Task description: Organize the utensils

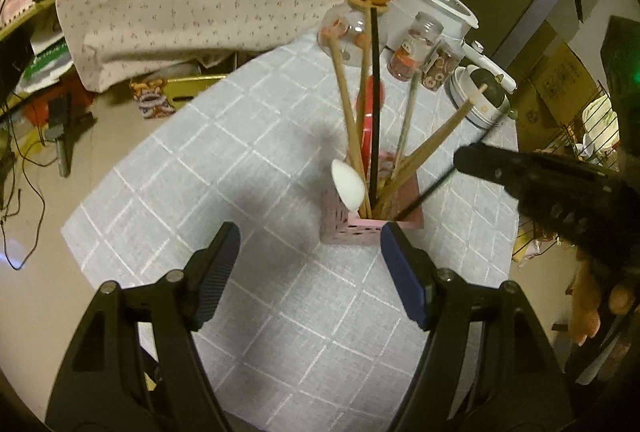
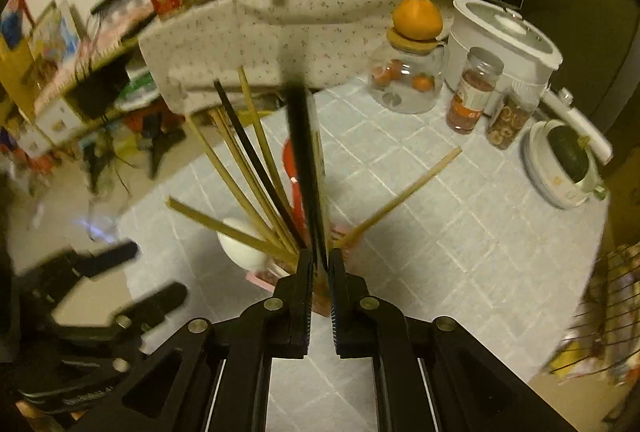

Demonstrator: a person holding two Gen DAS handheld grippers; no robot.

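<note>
A pink perforated utensil holder [image 1: 360,228] stands on the grey checked tablecloth [image 1: 240,172]. It holds several wooden chopsticks [image 1: 348,104], black chopsticks [image 1: 375,92], a white spoon [image 1: 350,184] and a red utensil [image 1: 370,112]. My left gripper [image 1: 310,268] is open and empty, just in front of the holder. My right gripper [image 2: 320,264] is shut on a black chopstick [image 2: 304,160] that stands upright over the holder [image 2: 264,278]; it also shows in the left wrist view [image 1: 520,176] to the right of the holder. The left gripper shows at the left of the right wrist view [image 2: 120,272].
At the back right stand a glass jar topped with an orange [image 2: 416,18], two spice jars [image 2: 472,96], a white cooker [image 2: 504,36] and a small white appliance [image 2: 564,164]. A floral-covered counter [image 1: 180,12] lies behind. The table edge drops to a cluttered floor at left.
</note>
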